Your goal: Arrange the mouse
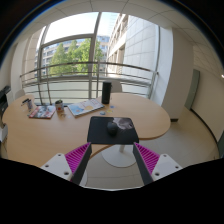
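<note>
A dark mouse lies on a black mouse mat near the front edge of a round wooden table. My gripper is open and empty, its fingers with pink pads spread wide. It hangs in front of the table, short of the mat and mouse, which lie beyond the fingertips. Below the fingers I see the table's white foot and the floor.
On the table farther back stand a black cylinder, papers, a magazine and small items at the left. A railing and big windows lie behind. A white wall and door stand at the right.
</note>
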The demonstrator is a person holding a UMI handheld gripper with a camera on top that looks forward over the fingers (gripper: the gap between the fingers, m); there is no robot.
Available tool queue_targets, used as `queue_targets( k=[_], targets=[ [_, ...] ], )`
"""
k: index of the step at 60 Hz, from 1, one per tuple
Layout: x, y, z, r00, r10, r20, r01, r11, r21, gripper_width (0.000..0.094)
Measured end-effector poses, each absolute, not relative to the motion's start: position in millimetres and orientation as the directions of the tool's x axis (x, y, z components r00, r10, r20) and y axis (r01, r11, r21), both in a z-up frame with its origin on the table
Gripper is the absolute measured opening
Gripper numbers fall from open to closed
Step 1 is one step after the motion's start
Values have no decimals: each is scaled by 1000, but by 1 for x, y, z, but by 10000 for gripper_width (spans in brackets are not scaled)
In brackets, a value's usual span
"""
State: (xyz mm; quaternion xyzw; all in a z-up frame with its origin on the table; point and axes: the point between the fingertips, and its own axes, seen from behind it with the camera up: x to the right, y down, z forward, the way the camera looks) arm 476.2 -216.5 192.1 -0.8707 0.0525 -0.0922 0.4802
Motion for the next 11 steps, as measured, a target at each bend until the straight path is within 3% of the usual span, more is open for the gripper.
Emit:
queue_targets(
  k=[11],
  targets=[
    [470, -218, 194, 979, -170, 113, 4, -536, -844, 844]
  ],
)
